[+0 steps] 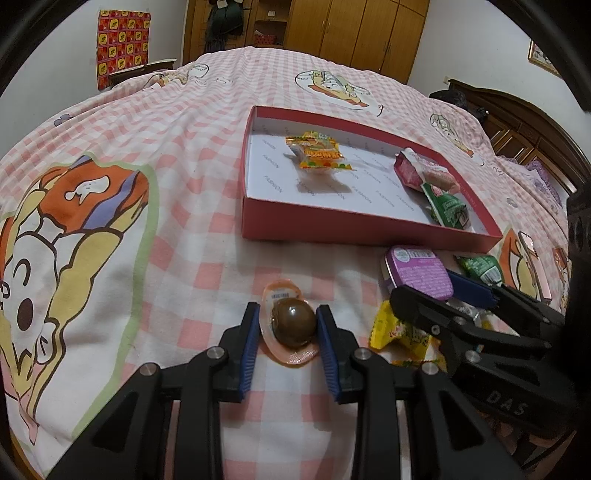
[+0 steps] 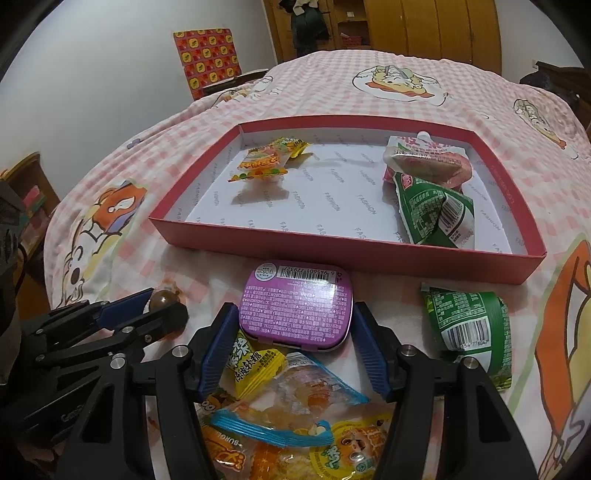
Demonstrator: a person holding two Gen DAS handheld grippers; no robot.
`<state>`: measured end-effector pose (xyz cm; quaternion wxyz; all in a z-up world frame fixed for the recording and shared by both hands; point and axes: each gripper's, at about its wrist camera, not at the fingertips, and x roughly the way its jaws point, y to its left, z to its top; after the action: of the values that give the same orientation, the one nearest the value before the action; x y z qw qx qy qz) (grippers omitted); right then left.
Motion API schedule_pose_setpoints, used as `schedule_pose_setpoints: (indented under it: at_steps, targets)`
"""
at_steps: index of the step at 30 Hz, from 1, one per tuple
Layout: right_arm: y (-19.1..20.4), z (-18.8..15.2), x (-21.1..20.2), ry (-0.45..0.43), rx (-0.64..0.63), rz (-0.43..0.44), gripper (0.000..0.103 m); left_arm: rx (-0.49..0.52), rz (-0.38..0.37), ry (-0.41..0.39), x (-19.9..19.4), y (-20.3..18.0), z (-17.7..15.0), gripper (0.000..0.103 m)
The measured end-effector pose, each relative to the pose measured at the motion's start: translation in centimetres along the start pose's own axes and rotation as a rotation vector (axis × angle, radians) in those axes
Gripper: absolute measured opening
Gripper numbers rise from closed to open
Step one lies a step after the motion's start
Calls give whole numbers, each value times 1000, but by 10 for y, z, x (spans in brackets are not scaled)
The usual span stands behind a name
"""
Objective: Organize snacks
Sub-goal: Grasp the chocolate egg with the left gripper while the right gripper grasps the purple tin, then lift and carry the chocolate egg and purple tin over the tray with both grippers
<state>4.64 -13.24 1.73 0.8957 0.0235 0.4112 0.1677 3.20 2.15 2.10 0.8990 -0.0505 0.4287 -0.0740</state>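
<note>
My left gripper [image 1: 288, 307] is shut on a brown braised egg [image 1: 293, 325] in a clear orange-edged pack that lies on the bed. My right gripper [image 2: 295, 307] has its blue pads against both sides of a purple tin [image 2: 295, 306], which rests on a heap of loose snack packets [image 2: 280, 398]. Behind both stands a shallow red box [image 2: 295, 247]. It holds orange gummy packets [image 2: 266, 162] at the left, and a pink packet [image 2: 424, 158] with a green packet [image 2: 436, 210] at the right. In the left wrist view the right gripper [image 1: 424, 284] and the tin [image 1: 417, 269] show at the right.
A loose green packet [image 2: 469, 332] lies right of the tin, in front of the box. Everything sits on a pink checked bedsheet [image 1: 177, 155] with cartoon prints. A wooden headboard [image 1: 517, 122] runs along the right and wardrobes [image 1: 354, 33] stand beyond the bed.
</note>
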Motion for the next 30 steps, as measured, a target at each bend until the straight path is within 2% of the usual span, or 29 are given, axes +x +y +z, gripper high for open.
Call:
schedule_pose_setpoints:
  at_steps: [19, 30]
  targets:
    - [2, -2, -30, -45, 3, 74, 64, 2, -22, -72, -27, -5, 14, 31]
    - [0, 4, -47, -69, 14, 108, 64, 33, -63, -100, -35, -15, 39, 31]
